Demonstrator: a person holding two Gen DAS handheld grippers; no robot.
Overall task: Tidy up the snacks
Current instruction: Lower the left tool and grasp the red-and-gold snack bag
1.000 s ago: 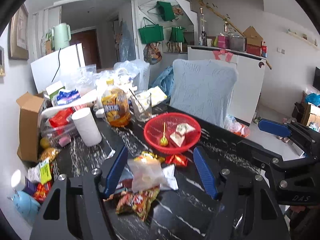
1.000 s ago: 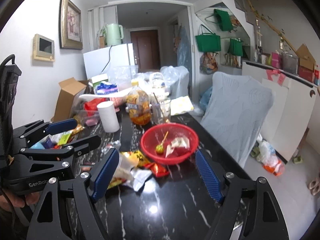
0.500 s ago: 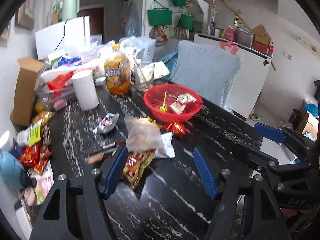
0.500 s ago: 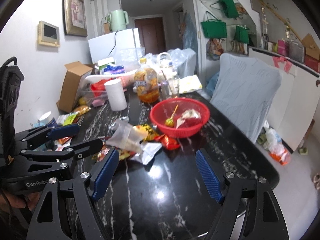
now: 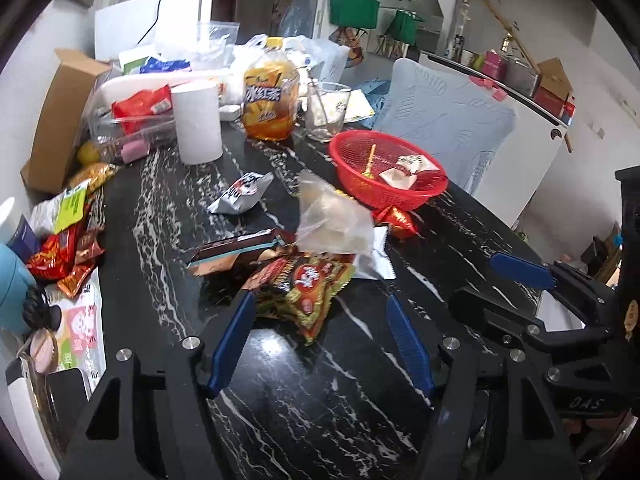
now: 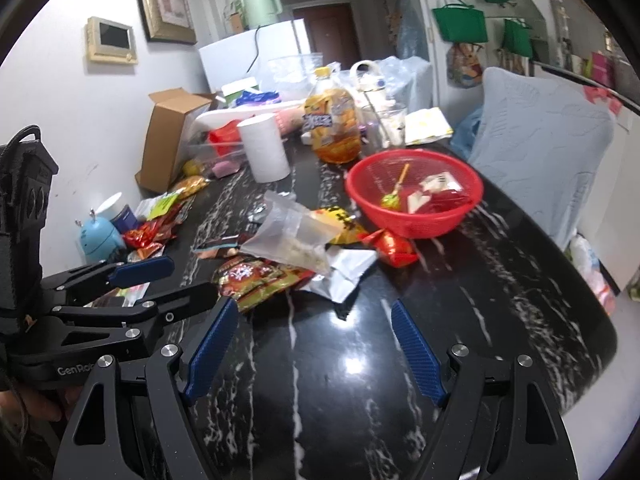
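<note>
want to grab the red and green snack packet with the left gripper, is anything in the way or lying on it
Nothing stands between the open left gripper and the red and green snack packet; its near end is exposed. A clear plastic bag lies over its far end, though, and a brown wrapper touches it.

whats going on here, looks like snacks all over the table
A person holds a claw in each hand over a black marble table strewn with snack packets. Both the left claw and the right claw are open and empty, aimed at the pile in the middle: a clear plastic bag lying over a red and green packet. The red basket already holds a lollipop and a couple of packets. Nothing is gripped yet.
</note>
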